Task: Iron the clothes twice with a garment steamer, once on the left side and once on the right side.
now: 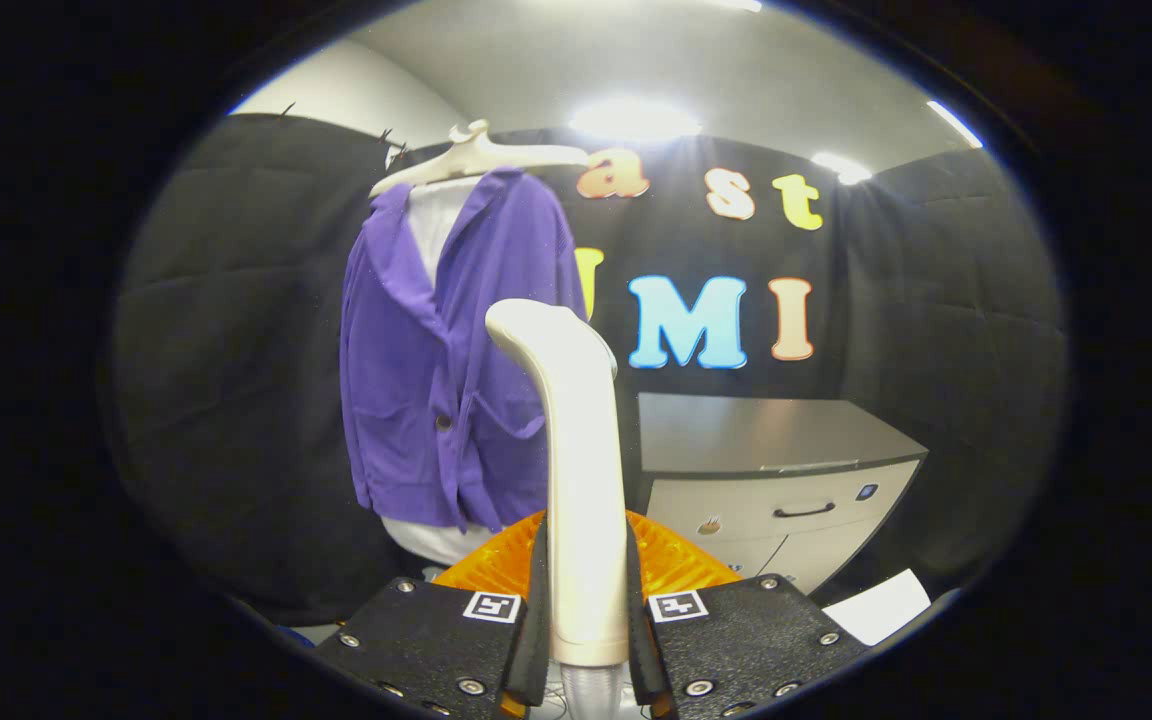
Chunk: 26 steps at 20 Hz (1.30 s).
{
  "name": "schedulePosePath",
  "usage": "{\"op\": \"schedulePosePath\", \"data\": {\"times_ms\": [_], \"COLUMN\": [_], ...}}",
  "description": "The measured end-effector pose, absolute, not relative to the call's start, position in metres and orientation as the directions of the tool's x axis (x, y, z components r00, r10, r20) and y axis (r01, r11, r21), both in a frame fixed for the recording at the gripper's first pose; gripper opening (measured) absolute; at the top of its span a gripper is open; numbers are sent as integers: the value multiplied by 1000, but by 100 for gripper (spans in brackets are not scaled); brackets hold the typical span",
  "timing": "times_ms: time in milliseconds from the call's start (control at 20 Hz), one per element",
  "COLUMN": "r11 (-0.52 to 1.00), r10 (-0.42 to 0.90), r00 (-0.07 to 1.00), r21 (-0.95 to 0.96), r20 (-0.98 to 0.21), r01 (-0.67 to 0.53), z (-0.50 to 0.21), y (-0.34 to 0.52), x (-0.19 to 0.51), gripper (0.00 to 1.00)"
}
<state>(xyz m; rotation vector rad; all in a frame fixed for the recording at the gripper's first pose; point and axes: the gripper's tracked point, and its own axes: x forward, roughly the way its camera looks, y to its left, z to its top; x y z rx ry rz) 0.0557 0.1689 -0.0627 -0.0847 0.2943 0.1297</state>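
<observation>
My gripper (586, 590) is shut on the white handle of a garment steamer (576, 470), which stands upright between the fingers with its curved head (536, 325) bent toward the clothes. Beyond it hangs a purple jacket (436, 360) over a white shirt on a white hanger (476, 160), facing me and slightly turned. The steamer head sits in front of the jacket's right half; how far apart they are I cannot tell. An orange ribbed thing (666, 560) lies just behind the fingers, low down.
A grey-topped cabinet (766, 450) with white drawers stands to the right of the jacket. A white sheet (881, 605) lies on the floor in front of it. Black cloth walls close in the booth on all sides.
</observation>
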Motion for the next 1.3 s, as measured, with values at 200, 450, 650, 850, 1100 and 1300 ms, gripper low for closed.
{"op": "schedulePosePath", "data": {"times_ms": [200, 450, 650, 850, 1100, 1300], "r11": [993, 991, 988, 986, 983, 981], "r10": [100, 89, 102, 103, 105, 108], "r00": [988, 996, 994, 993, 992, 990], "r21": [-53, -103, -115, -124, -145, -152], "r20": [-120, -20, -37, -54, -66, -86], "r01": [-107, -91, -105, -109, -114, -120], "z": [-10, 11, 3, -1, -3, -7], "y": [150, 140, 145, 149, 158, 167], "x": [65, 67, 65, 63, 60, 60], "gripper": [32, 32, 32, 32, 32, 32]}}
